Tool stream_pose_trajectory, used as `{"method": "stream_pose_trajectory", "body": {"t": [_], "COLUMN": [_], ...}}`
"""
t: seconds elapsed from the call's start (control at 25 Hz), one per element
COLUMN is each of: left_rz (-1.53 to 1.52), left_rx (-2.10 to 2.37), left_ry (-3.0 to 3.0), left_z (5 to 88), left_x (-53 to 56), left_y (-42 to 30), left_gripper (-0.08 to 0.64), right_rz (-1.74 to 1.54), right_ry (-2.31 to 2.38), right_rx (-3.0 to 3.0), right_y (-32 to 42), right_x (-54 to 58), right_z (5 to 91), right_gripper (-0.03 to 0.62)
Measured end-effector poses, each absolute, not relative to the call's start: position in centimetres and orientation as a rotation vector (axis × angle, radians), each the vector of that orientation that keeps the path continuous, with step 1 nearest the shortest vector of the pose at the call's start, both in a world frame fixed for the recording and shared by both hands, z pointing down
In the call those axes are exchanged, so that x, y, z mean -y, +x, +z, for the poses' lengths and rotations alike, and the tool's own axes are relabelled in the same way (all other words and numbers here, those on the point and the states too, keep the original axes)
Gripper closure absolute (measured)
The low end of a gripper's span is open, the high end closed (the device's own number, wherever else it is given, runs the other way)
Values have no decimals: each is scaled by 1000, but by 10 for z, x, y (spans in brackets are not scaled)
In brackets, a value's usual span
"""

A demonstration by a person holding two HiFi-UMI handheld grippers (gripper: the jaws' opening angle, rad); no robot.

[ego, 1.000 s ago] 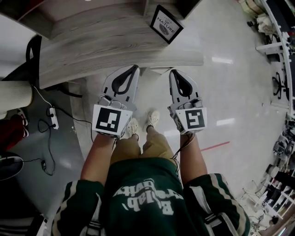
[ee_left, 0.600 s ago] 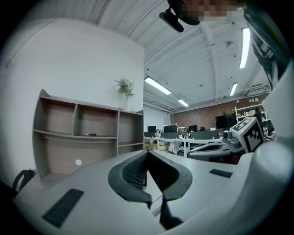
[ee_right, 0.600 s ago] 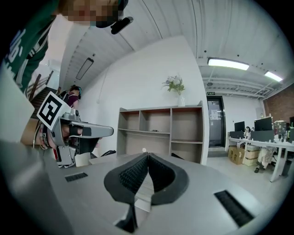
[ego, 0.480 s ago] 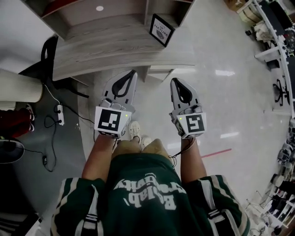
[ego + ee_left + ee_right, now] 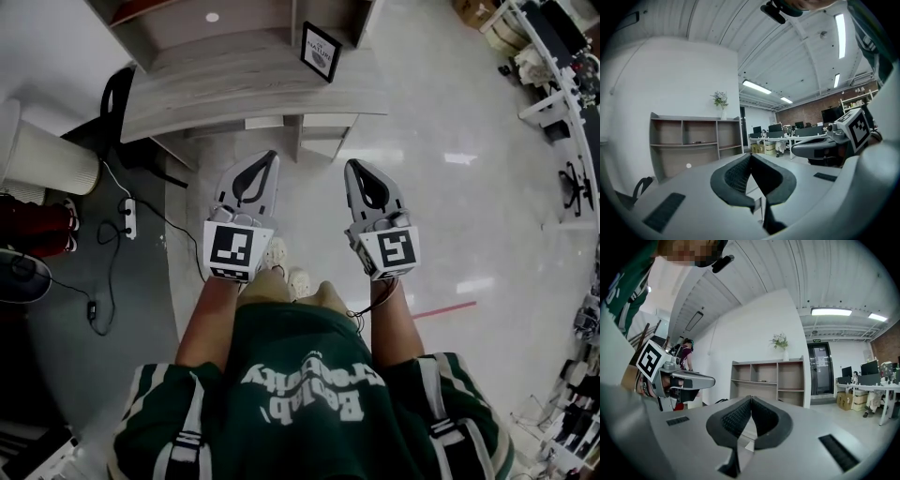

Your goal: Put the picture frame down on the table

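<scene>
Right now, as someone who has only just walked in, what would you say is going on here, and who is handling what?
A person stands holding a gripper in each hand. The left gripper and the right gripper each have their jaws together with nothing between them, held out over the floor just short of the table. The picture frame sits on that table, and neither gripper touches it.

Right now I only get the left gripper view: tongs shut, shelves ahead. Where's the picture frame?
Observer: In the head view, the picture frame sits on the table, near its far right corner, with nothing touching it.
Operator: Right gripper carrying anything?
Observer: No, the right gripper has its tongs together, nothing between them.
Operator: Are we at the table?
Observer: No, the left gripper and the right one hang over the floor, short of the table's near edge.
</scene>
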State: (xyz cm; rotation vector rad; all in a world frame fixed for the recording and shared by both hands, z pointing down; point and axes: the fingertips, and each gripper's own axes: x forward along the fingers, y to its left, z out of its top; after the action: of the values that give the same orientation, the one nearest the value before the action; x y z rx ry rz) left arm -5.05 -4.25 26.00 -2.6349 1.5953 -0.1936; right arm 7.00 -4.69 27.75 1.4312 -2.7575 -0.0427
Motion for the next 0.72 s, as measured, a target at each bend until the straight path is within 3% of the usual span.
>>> {"method": "stream_pose_trajectory", "body": {"t": [0.72], "left_rz": [-213], "left_rx": [-1603], "left_ry": [-2598], "left_z": [235], "left_x": [-49], "left_y": [-57], "left_gripper": [541], "right_rz": [-122], "right_ry": [1386], "right_rx": [2791], "right_y": [71], "right_x": [-36], "right_z": [245], "right_gripper": [557]}}
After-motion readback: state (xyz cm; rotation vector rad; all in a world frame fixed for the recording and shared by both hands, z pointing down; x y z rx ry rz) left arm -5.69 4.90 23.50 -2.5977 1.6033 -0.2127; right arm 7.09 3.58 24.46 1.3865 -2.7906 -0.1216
